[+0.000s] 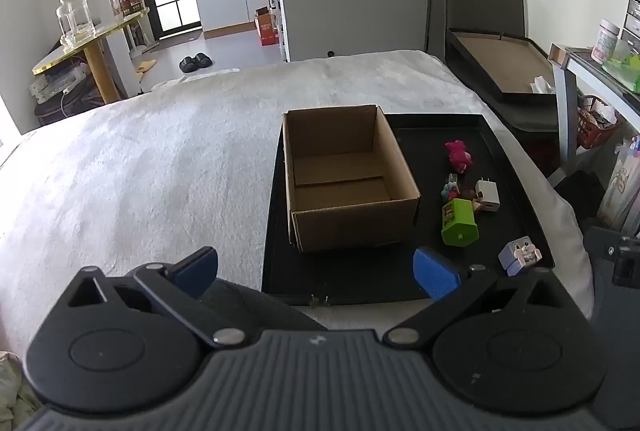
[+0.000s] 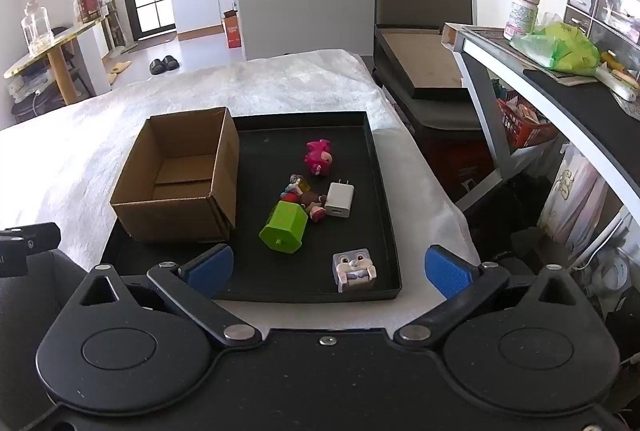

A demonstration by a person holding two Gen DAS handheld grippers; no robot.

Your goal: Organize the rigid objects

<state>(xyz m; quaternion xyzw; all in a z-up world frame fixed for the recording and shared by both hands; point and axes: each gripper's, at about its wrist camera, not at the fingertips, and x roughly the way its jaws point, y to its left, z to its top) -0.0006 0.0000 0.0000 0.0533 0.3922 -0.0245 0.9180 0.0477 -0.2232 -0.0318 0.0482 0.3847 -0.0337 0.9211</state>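
Both claws hang spread and empty, ribbed blue pads apart: the left gripper (image 1: 316, 273); the right gripper (image 2: 330, 269). Ahead of them one matte black tray (image 2: 386, 191) lies on fuzzy white bedding (image 2: 280, 79); its left half holds one open corrugated cardboard box (image 2: 176, 179); right of the box lie one pink figure (image 2: 319, 158), one glossy white charger (image 2: 339, 200), one green plastic block (image 2: 285, 227), one boxy grey rabbit toy (image 2: 353, 271), nearest the right claw.

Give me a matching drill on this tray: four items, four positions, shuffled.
Items:
1. brown cardboard box
2. pink plastic figurine
3. white wall charger
4. grey bunny cube toy

Positions on the black tray:
A. nearest the grippers
B. tray's left side, empty
C. farthest toy from the grippers
D. right of the green plastic block

Pairs: 1-B, 2-C, 3-D, 4-A
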